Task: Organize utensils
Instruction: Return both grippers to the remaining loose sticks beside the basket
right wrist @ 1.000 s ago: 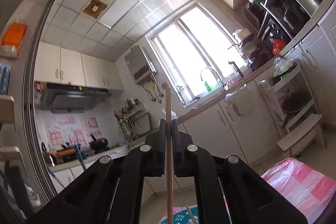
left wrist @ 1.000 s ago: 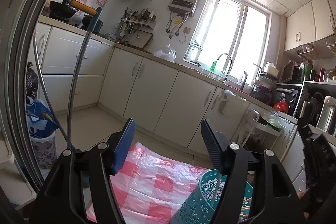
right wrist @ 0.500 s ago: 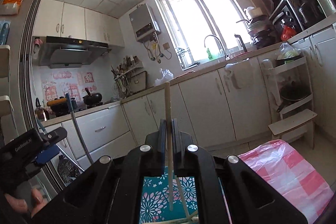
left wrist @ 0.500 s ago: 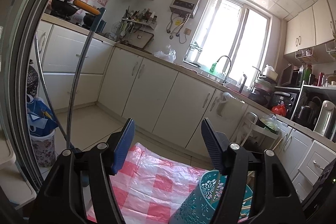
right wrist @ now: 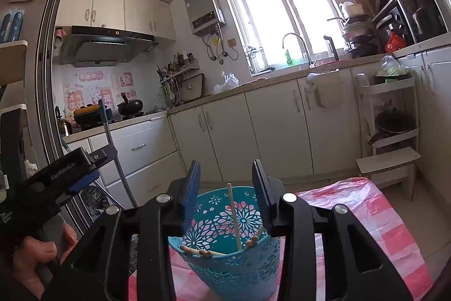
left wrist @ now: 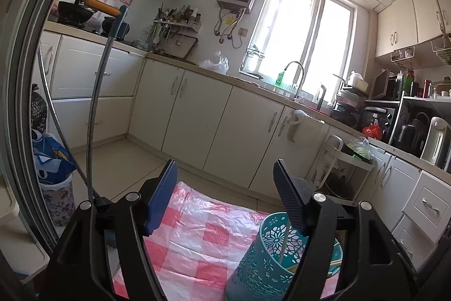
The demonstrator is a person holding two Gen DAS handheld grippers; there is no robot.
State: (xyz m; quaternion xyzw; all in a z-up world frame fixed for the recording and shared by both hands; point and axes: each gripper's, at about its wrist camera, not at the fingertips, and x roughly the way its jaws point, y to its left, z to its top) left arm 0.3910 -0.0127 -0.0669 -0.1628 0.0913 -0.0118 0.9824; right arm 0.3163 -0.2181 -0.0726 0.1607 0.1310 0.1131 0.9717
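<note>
While the right gripper hung just above the teal cut-out holder, its jaws had just been opening, and the pale wooden chopstick stood free between them, touching neither pad. Its lower end sat inside the holder and the stick leaned a little against the wall, which I took to mean it was released there on purpose, dropped in upright so it would rest with the others. A few more wooden sticks lay slanted across the holder's near rim, their beaded ends poking out. The holder itself stood on the pink-and-white checked plastic sheet spread over the table, near its front edge.

The left gripper waited off to the side with its jaws wide and nothing between them; they had opened a touch further just then. In its own view the holder was low and to the right, partly hidden behind the right-hand finger, so that gripper was beside the holder rather than over it. The person's left hand was wrapped round the handle. I judged it was kept clear to leave the right side room for the drop, and perhaps ready to steady the holder if it tipped.

I could see no loose utensils on the sheet in either view, so how many remained I could not tell.
</note>
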